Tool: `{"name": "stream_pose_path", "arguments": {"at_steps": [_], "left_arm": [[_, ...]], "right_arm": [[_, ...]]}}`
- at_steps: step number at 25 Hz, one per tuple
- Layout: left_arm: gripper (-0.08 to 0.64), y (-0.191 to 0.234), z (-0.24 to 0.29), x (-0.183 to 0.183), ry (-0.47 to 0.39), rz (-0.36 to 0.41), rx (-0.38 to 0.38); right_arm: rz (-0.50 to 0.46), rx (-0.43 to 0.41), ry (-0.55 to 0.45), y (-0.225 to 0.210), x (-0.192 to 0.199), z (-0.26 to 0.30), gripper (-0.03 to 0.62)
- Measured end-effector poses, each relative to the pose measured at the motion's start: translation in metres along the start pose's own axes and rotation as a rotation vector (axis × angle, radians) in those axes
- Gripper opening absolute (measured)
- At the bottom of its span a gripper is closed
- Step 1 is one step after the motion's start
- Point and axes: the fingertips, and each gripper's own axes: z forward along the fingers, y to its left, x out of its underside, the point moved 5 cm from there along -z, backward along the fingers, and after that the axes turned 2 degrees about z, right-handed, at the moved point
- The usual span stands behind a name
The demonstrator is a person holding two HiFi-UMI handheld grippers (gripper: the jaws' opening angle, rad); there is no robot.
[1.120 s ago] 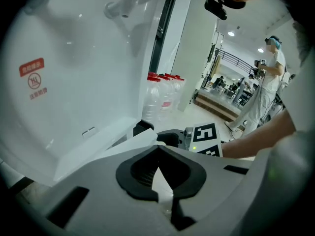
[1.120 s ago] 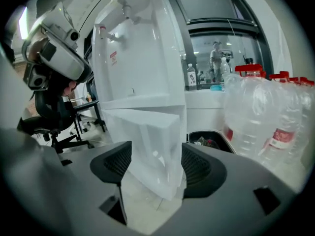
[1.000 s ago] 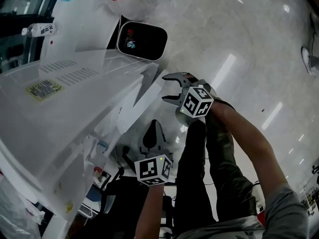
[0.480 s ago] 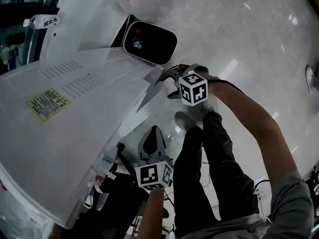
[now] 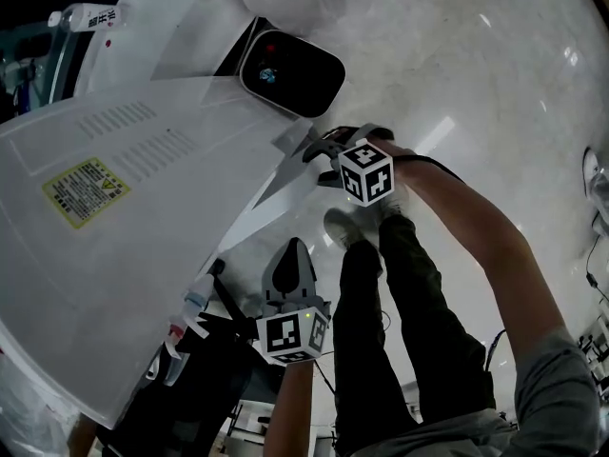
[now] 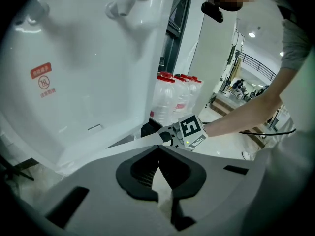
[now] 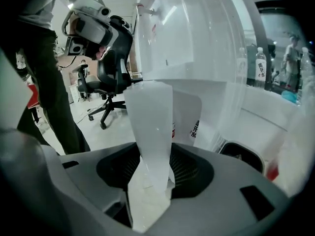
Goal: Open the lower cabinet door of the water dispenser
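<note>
Now right gripper (image 5: 316, 160) closing, cabinet door (image 7: 147, 132) between jaws (white).

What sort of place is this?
Probably an office or lobby area: a white plastic water dispenser, clear red-capped water jugs, a black swivel office chair.

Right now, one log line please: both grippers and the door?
right gripper: closing, cabinet door edge between jaws | left gripper: shut, empty
</note>
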Motion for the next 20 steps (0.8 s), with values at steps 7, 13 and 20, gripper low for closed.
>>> {"name": "stream_pose_path", "arguments": {"at_steps": [7,13,20], "left_arm": [[0.008,-0.001,-0.015,0.016,-0.004,-0.087,-0.061],[0.008,-0.002,-0.026,0.034,-0.025,-0.096,-0.048],[0.008,-0.004,-0.060,0.061,-0.064,-0.060,-0.012]], "right_arm": [[0.043,0.051,-0.016,0.021,0.005,-0.002,0.190],[0.094,0.115,-0.023,0.049,0.006,-0.001,0.190],[0.179,0.221,-0.019,0.093,0.007,0.004,0.190]]}}
